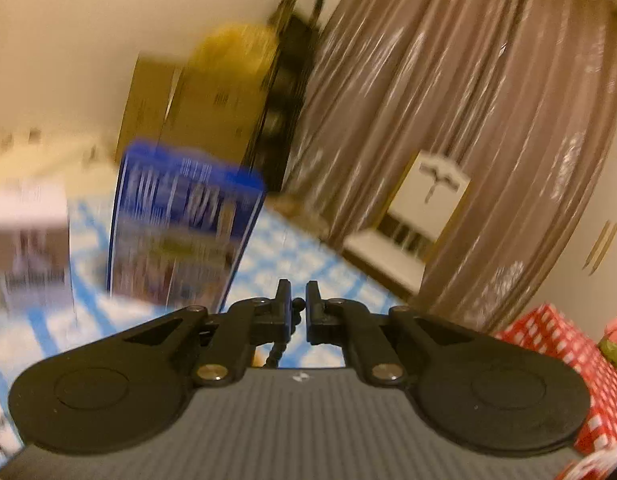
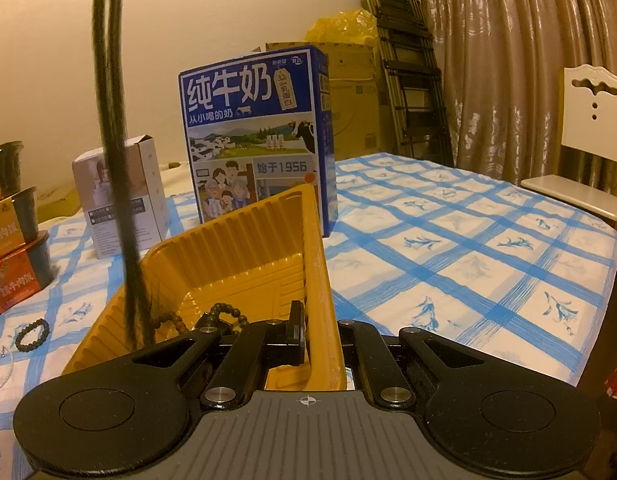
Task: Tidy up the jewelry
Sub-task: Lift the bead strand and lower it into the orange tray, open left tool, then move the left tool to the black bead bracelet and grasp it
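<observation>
Left gripper [image 1: 297, 312]: jaws nearly together, clamped on a dark bead necklace [image 1: 295, 309] whose strand drops below the fingers. The view is blurred. In the right wrist view the same strand [image 2: 108, 120] hangs as a doubled, near-vertical line, long axis upright, its lower end reaching into the tray's left side.

Right gripper [image 2: 322, 336]: jaws closed on the right wall of the yellow plastic tray [image 2: 244, 240]. The tray is tilted, its far corner raised toward the milk carton box [image 2: 256, 136]. A brown bead string [image 2: 224, 314] lies coiled on the tray floor.

Table, blue-checked cloth [image 2: 468, 240]: broad open stretch to the right of the tray, running to the far and right edges; a white chair [image 2: 588, 132] stands just past the right edge.

Left side is crowded: small white box [image 2: 120, 196] behind the tray, stacked food tubs [image 2: 12, 240] at the left edge, a dark bead bracelet [image 2: 31, 335] lying flat on the cloth, and a pale pearl strand [image 2: 0, 376] near the left border.

Back: cardboard boxes [image 2: 356, 96], folded ladder [image 2: 412, 72], curtain [image 2: 508, 60].
</observation>
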Tool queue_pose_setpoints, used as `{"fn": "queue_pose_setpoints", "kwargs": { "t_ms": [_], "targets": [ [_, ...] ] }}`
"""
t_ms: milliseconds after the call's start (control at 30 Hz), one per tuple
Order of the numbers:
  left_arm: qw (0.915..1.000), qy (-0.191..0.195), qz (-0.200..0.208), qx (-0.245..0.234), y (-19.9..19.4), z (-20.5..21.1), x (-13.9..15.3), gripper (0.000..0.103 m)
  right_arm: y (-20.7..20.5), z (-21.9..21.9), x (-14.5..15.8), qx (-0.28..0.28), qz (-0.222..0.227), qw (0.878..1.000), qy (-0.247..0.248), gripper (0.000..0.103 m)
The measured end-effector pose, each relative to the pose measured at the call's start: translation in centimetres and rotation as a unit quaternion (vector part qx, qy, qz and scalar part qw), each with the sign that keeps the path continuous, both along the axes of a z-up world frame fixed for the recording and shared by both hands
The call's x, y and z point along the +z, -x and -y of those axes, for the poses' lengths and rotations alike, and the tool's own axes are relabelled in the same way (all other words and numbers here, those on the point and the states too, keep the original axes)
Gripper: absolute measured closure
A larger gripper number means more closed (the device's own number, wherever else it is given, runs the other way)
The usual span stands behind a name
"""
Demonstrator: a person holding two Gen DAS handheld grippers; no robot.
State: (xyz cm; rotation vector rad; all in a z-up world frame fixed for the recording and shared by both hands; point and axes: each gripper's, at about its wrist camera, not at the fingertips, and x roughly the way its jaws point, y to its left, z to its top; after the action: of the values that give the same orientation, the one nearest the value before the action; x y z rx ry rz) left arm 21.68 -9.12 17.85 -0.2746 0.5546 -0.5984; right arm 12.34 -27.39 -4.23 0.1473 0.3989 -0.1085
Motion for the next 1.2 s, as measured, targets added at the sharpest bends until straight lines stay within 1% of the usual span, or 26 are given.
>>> {"fn": "queue_pose_setpoints", "kwargs": {
  "t_ms": [33, 100, 167, 233, 367, 500, 600, 667, 700, 733, 767, 867, 1000, 1100, 1200],
  "targets": [
    [0.9998, -0.003, -0.018, -0.008, -0.4, 0.1, -1.4, 0.098, 0.0, 0.0, 0.0, 0.000, 0.000, 1.000, 0.000, 0.098],
    [0.9987, -0.013, -0.049, -0.005, -0.8, 0.3, -4.4, 0.098, 0.0, 0.0, 0.0, -0.001, 0.000, 1.000, 0.000, 0.098],
    [0.9963, -0.015, -0.084, -0.007, -1.2, 0.5, -7.1, 0.098, 0.0, 0.0, 0.0, 0.000, 0.000, 1.000, 0.000, 0.098],
    [0.9940, -0.013, -0.108, -0.011, -1.5, 0.5, -9.2, 0.098, 0.1, -0.1, 0.1, 0.000, 0.000, 1.000, 0.001, 0.098],
    [0.9897, -0.003, -0.143, -0.011, -1.4, 0.8, -12.6, 0.098, 0.1, 0.0, 0.1, 0.000, -0.001, 1.000, 0.000, 0.098],
    [0.9875, -0.019, -0.156, 0.003, -1.2, 1.2, -15.1, 0.098, 0.1, 0.0, 0.1, 0.000, -0.001, 1.000, 0.000, 0.098],
    [0.9859, -0.037, -0.163, 0.012, -1.3, 1.5, -16.2, 0.097, 0.1, 0.1, 0.1, 0.000, -0.001, 1.000, 0.000, 0.098],
    [0.9854, -0.041, -0.165, 0.016, -1.5, 1.6, -16.6, 0.095, 0.1, 0.0, 0.1, 0.000, -0.001, 1.000, 0.000, 0.098],
    [0.9852, -0.040, -0.166, 0.017, -1.6, 1.6, -16.7, 0.092, 0.1, 0.0, 0.1, 0.000, -0.001, 1.000, 0.000, 0.098],
    [0.9850, -0.040, -0.167, 0.020, -1.6, 1.5, -16.8, 0.083, 0.1, 0.1, 0.1, 0.000, 0.000, 1.000, 0.000, 0.098],
    [0.9849, -0.039, -0.167, 0.025, -1.6, 1.3, -16.8, 0.078, 0.1, 0.0, 0.1, 0.000, -0.001, 1.000, 0.000, 0.098],
    [0.9859, -0.041, -0.159, 0.032, -1.5, 0.9, -16.6, 0.077, 0.1, 0.0, 0.1, 0.000, -0.001, 1.000, 0.000, 0.098],
    [0.9868, -0.076, -0.132, 0.056, -0.4, -0.4, -16.2, 0.076, 0.1, 0.0, 0.1, 0.000, -0.001, 1.000, 0.000, 0.098],
    [0.9846, -0.107, -0.113, 0.079, 0.7, -2.1, -16.3, 0.076, 0.1, 0.0, 0.1, 0.000, -0.001, 1.000, 0.000, 0.098],
    [0.9799, -0.130, -0.105, 0.109, 1.7, -4.3, -16.5, 0.076, 0.1, 0.0, 0.1, 0.000, -0.001, 1.000, 0.000, 0.098]
  ]
}}
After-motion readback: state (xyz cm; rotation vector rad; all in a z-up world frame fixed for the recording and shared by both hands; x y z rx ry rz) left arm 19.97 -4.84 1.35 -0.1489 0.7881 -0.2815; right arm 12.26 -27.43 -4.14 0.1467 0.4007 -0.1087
